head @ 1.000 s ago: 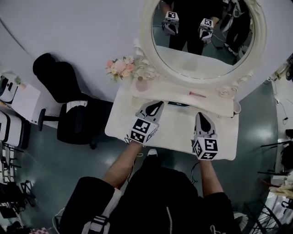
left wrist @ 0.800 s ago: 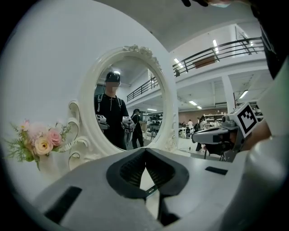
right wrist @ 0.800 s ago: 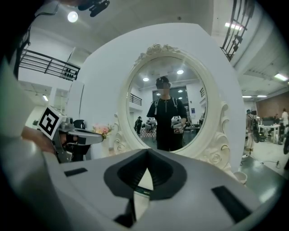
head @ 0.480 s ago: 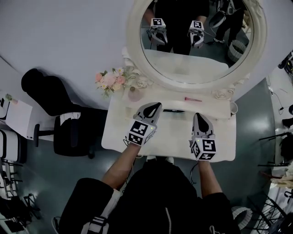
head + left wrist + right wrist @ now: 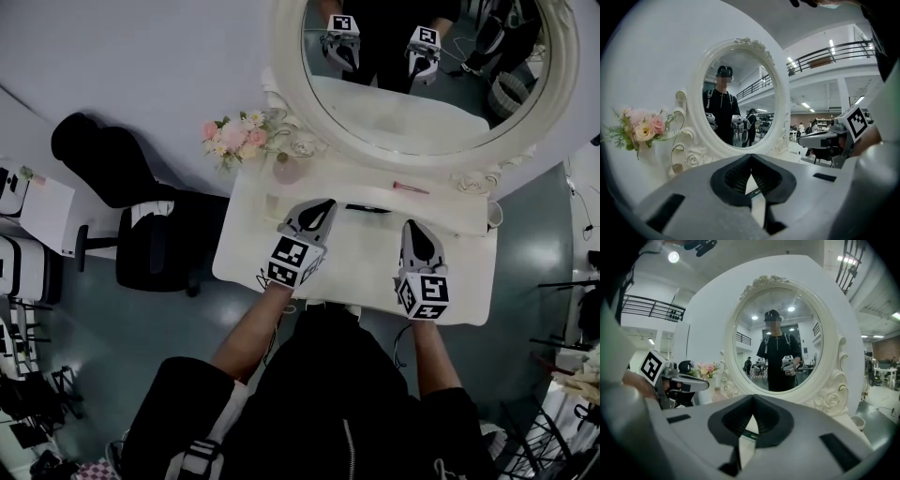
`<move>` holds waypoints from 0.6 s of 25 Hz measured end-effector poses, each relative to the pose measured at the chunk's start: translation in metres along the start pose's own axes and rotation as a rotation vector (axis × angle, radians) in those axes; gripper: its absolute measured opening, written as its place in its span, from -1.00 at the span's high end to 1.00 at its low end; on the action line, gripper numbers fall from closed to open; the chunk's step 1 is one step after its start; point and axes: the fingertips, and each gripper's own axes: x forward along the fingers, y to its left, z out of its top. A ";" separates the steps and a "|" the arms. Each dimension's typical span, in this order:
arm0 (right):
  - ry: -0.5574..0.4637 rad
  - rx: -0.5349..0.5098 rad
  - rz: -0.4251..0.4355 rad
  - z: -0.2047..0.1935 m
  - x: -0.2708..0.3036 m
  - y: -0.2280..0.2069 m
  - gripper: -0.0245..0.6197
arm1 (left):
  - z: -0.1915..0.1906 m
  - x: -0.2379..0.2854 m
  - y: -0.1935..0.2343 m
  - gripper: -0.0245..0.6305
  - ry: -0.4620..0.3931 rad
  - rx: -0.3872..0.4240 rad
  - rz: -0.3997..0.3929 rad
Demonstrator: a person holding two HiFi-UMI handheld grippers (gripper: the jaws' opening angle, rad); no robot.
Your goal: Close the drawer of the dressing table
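The white dressing table (image 5: 248, 253) stands under a round mirror (image 5: 412, 103). I cannot make out its drawer: the tabletop, my arms and my body hide the front. My left gripper (image 5: 323, 206) hovers over the left middle of the tabletop and points at the mirror, its jaws shut on nothing (image 5: 751, 159). My right gripper (image 5: 410, 226) hovers beside it to the right, jaws also shut and empty (image 5: 753, 401). Each gripper shows in the other's view, the right gripper (image 5: 825, 140) and the left gripper (image 5: 686, 380).
A pink flower bunch (image 5: 234, 139) and a small pink vase (image 5: 288, 170) stand at the table's back left. A pink stick (image 5: 410, 188) and a dark slim thing (image 5: 367, 208) lie near the mirror's foot. A cup (image 5: 494, 216) stands at the right end. A black chair (image 5: 150, 248) is left of the table.
Both grippers have stayed side by side over the tabletop and dropped a little towards it. Their jaws have not changed. The head view has shifted slightly.
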 end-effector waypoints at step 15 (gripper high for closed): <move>0.123 0.014 0.176 -0.056 0.024 0.062 0.92 | -0.102 -0.066 0.031 0.90 0.142 -0.123 0.173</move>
